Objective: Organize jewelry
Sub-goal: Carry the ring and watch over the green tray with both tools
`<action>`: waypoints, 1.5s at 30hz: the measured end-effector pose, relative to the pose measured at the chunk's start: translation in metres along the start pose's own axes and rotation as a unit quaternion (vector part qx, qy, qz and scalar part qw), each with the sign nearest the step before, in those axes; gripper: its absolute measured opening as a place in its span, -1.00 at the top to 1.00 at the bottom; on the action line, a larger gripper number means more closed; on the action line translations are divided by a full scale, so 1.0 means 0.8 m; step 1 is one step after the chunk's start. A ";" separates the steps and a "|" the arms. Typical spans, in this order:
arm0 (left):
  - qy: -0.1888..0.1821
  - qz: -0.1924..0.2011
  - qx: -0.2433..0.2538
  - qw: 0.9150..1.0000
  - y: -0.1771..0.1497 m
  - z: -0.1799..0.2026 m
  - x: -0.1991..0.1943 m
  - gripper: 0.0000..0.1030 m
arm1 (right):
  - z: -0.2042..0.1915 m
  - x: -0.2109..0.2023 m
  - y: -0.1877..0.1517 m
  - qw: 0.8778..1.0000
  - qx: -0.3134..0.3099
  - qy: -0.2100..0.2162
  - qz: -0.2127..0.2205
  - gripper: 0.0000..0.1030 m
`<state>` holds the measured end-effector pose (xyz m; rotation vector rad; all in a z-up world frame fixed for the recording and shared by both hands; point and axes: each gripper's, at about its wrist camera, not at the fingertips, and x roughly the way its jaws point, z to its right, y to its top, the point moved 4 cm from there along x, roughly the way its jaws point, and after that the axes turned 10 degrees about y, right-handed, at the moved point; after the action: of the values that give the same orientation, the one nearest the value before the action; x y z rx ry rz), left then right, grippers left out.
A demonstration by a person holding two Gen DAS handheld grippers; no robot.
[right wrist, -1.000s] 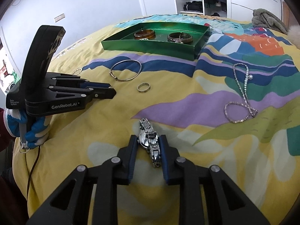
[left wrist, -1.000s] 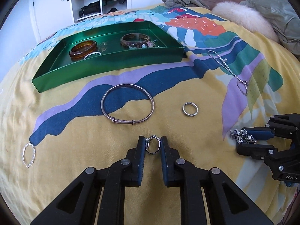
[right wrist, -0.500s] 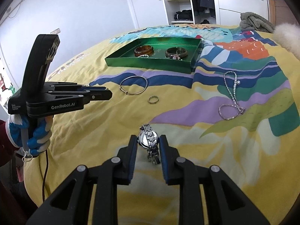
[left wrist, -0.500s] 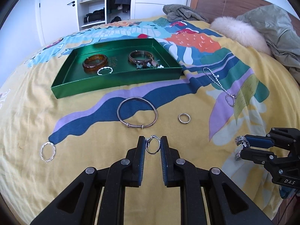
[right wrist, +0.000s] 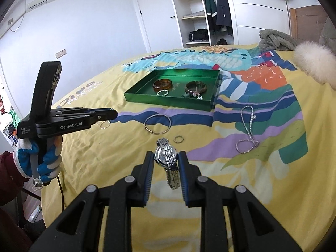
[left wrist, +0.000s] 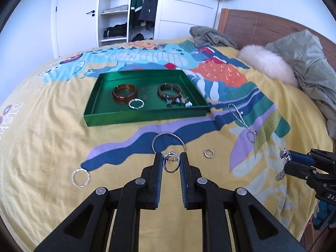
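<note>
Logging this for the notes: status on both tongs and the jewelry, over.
Left tongs shut on ring. Right tongs shut on watch. Both above bedspread, short of green tray. Path clear.

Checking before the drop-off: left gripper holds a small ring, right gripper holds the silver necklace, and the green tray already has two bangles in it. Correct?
Not quite. The right gripper holds a silver watch, as the right wrist view shows; the necklace lies on the bedspread. The left gripper does hold a small ring, and the green tray has two bangles.

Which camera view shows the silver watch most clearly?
The right wrist view: the silver watch hangs close between the jaws, face and band visible. The left wrist view shows only its small, partly hidden band at the right edge.
</note>
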<state>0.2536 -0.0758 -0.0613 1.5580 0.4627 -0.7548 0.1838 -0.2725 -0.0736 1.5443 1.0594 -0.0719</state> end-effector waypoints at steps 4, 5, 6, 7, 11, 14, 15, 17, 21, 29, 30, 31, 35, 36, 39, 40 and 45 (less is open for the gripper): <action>0.004 0.015 -0.010 1.000 0.017 -0.019 -0.010 0.69 | -0.008 -0.007 0.027 1.000 -0.004 -0.007 0.016 0.58; 0.005 0.018 -0.013 1.000 0.022 -0.024 -0.011 0.69 | -0.010 -0.008 0.035 1.000 -0.006 -0.009 0.021 0.58; 0.006 0.021 -0.015 1.000 0.027 -0.029 -0.012 0.69 | -0.012 -0.009 0.044 1.000 -0.007 -0.010 0.027 0.58; 0.008 0.024 -0.018 1.000 0.033 -0.035 -0.012 0.69 | -0.013 -0.010 0.053 0.999 -0.008 -0.011 0.032 0.58; 0.016 0.037 -0.026 0.999 0.056 -0.056 -0.010 0.69 | -0.007 -0.006 0.090 0.998 -0.004 -0.017 0.053 0.58; 0.021 0.045 -0.033 0.998 0.075 -0.073 -0.003 0.69 | 0.002 0.006 0.122 0.998 0.002 -0.024 0.064 0.57; 0.023 0.047 -0.035 0.998 0.082 -0.079 0.001 0.69 | 0.004 0.012 0.131 0.997 0.004 -0.025 0.066 0.57; 0.027 0.049 -0.041 0.998 0.096 -0.090 0.012 0.69 | 0.008 0.025 0.149 0.997 0.005 -0.028 0.069 0.57; 0.033 0.046 -0.047 0.997 0.119 -0.109 0.044 0.69 | 0.017 0.062 0.183 0.997 0.007 -0.032 0.072 0.57; 0.054 0.000 -0.046 0.997 0.132 -0.137 0.146 0.69 | 0.056 0.180 0.208 0.998 0.037 -0.034 0.045 0.57; 0.058 -0.008 -0.045 0.997 0.131 -0.139 0.161 0.69 | 0.061 0.195 0.207 0.998 0.040 -0.036 0.038 0.57; 0.061 -0.014 -0.044 0.997 0.130 -0.140 0.174 0.69 | 0.069 0.212 0.207 0.998 0.045 -0.038 0.030 0.57; 0.073 -0.035 -0.035 0.996 0.126 -0.143 0.216 0.69 | 0.102 0.266 0.208 0.996 0.065 -0.057 0.004 0.57; 0.075 -0.039 -0.032 0.996 0.126 -0.143 0.224 0.69 | 0.112 0.278 0.210 0.995 0.070 -0.065 -0.002 0.57; 0.084 -0.050 -0.025 0.995 0.123 -0.146 0.244 0.69 | 0.139 0.307 0.213 0.993 0.084 -0.082 -0.024 0.57; 0.086 -0.054 -0.024 0.995 0.122 -0.146 0.250 0.69 | 0.146 0.317 0.214 0.992 0.083 -0.089 -0.033 0.57; 0.095 -0.066 -0.018 0.993 0.116 -0.148 0.272 0.69 | 0.166 0.349 0.208 0.988 0.077 -0.110 -0.074 0.57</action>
<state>0.4927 -0.0023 -0.1464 1.5843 0.7224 -0.6973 0.5192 -0.2031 -0.1491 1.5534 1.0072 -0.4265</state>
